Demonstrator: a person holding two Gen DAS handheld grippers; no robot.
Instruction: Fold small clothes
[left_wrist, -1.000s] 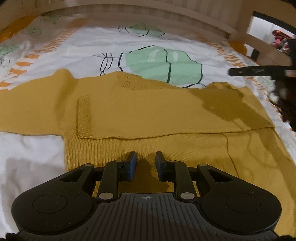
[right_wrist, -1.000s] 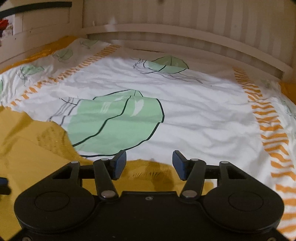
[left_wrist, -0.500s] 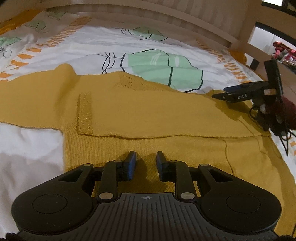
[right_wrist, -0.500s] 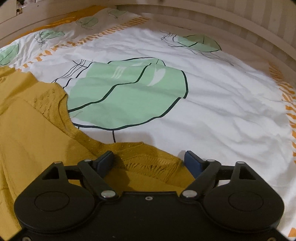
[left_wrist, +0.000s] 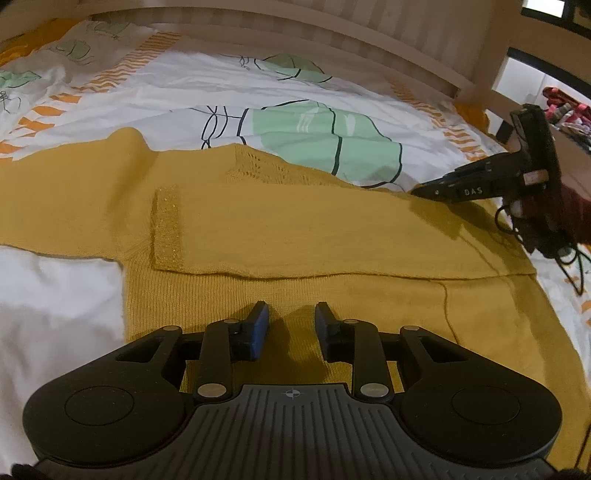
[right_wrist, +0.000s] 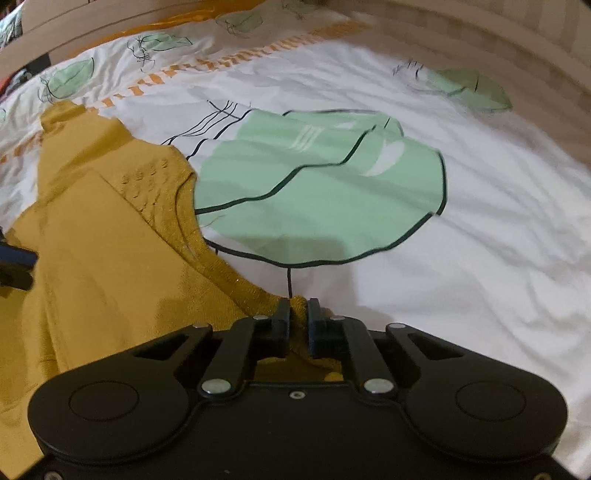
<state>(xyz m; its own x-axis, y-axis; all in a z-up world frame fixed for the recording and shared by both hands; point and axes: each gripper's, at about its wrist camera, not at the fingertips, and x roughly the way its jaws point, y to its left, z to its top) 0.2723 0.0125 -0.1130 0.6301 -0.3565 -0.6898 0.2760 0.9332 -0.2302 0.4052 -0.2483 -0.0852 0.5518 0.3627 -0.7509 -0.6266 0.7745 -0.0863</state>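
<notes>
A mustard-yellow knitted sweater lies flat on the bed, one sleeve folded across its body with the glittery cuff at the left. My left gripper hovers over the lower body of the sweater; its jaws are opening, with a gap and nothing pinched between them. In the right wrist view my right gripper is shut on the sweater at its far right shoulder edge, with yellow fabric bunched between the pads. The left wrist view shows the right gripper touching down at that same edge.
The white bedsheet has green leaf prints and orange stripes. A wooden slatted bed frame runs along the far side. A dark red sleeve and a black cable trail behind the right gripper.
The right gripper came down onto the sweater's shoulder edge with wide jaws and then closed on the fabric. The left gripper stayed in place, its jaws a little wider apart.
</notes>
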